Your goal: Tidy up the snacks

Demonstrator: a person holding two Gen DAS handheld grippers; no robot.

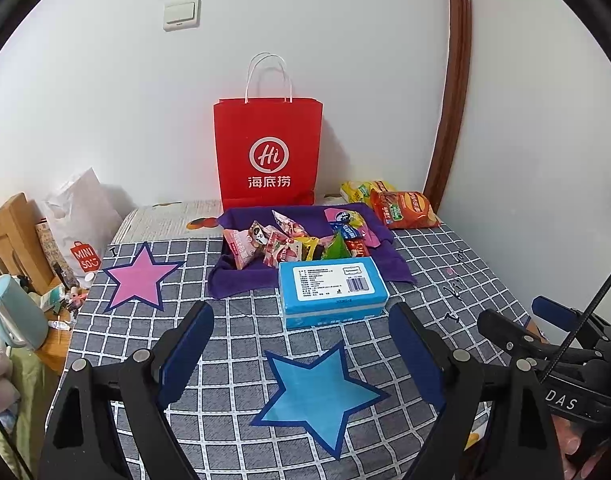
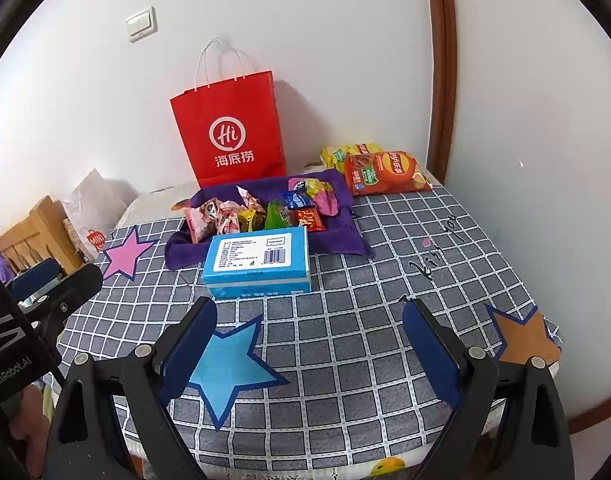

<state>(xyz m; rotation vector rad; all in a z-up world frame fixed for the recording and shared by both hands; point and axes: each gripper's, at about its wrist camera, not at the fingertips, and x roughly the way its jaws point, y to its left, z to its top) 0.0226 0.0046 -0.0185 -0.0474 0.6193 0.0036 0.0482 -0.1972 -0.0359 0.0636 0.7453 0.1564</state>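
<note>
Several small snack packets [image 1: 289, 242] [image 2: 261, 212] lie heaped on a purple cloth [image 1: 241, 276] [image 2: 345, 240] in the middle of the checked table. A blue box [image 1: 331, 298] [image 2: 259, 262] stands just in front of the cloth. Two chip bags, one orange [image 1: 405, 209] [image 2: 385, 172] and one yellow [image 1: 359, 190] [image 2: 337, 154], lie at the back right. A red paper bag [image 1: 267, 152] [image 2: 229, 128] stands upright against the wall. My left gripper [image 1: 301, 340] is open above the blue star, nothing between its fingers. My right gripper [image 2: 309, 340] is open too, short of the box.
Paper stars lie on the grey checked cloth [image 1: 445, 280]: pink [image 1: 139, 278] [image 2: 123, 254] at left, blue [image 1: 317, 396] [image 2: 229, 364] in front, orange [image 2: 525, 338] at right. A wooden headboard [image 1: 9, 236], a white shopping bag [image 1: 79, 220] and clutter sit beyond the left edge. White walls close the back and right.
</note>
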